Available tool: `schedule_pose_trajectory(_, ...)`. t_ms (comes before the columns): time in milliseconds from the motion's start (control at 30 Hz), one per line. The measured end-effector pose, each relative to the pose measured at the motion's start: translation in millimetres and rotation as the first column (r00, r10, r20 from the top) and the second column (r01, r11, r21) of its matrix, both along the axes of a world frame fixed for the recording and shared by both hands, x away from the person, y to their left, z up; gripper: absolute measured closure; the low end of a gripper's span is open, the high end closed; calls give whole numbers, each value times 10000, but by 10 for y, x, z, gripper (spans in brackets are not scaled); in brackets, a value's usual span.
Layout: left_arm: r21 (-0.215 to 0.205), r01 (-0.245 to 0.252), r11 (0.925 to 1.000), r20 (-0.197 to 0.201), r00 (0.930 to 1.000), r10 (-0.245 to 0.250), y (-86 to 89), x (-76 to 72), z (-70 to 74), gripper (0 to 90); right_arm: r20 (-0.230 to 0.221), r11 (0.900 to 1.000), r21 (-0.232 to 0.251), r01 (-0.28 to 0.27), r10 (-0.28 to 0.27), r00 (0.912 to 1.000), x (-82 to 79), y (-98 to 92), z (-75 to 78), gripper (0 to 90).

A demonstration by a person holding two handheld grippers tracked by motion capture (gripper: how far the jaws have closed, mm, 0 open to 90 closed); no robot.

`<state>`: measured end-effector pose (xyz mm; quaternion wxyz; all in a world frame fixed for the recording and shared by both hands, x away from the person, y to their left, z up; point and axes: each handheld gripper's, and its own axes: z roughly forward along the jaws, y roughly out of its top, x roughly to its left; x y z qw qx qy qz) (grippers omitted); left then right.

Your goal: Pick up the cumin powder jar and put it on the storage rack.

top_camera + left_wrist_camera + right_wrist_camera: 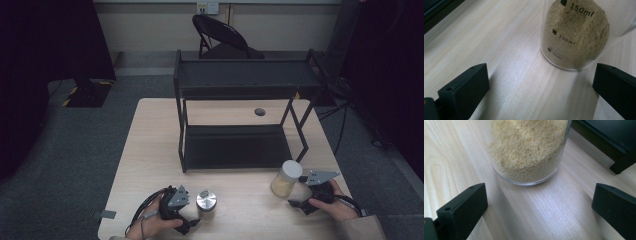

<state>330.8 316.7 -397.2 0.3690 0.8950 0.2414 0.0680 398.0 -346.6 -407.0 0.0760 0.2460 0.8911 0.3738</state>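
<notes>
Two jars stand near the front edge of the wooden table, each faced by an open gripper that holds nothing.

Toward the front left corner, the left gripper points at a jar with a metal lid. In the left gripper view the jar is a measuring jar of tan powder with printed volume marks; its top is cut off by the frame, so the lid is out of sight there. Both black jaws stand wide apart, short of the glass, with bare wood between them.

Toward the front right corner, the right gripper points at a jar with a white lid, which stands just in front of the right foot of a black two-tier rack. The right gripper view shows pale grains through the clear wall; again the jar's upper part is cropped. The jaws are spread wide and are not touching it.

From the high view, dim light makes the contents of the left jar hard to judge. The person's hands are partly cut off at the bottom edge.

A small dark round spot lies on the table under the rack's upper shelf; what it is cannot be told.
</notes>
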Motion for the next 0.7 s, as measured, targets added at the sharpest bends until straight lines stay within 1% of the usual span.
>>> schedule_pose_trajectory(167,21,-88,10000,-3,10000,88,-9,-3,2,1,-2,10000,-1,-8,8,10000,8,3,0,0)
schedule_pose_trajectory(700,33,-142,9999,10,9999,142,-15,-11,3,1,-7,10000,-4,-24,24,10000,15,4,1,0)
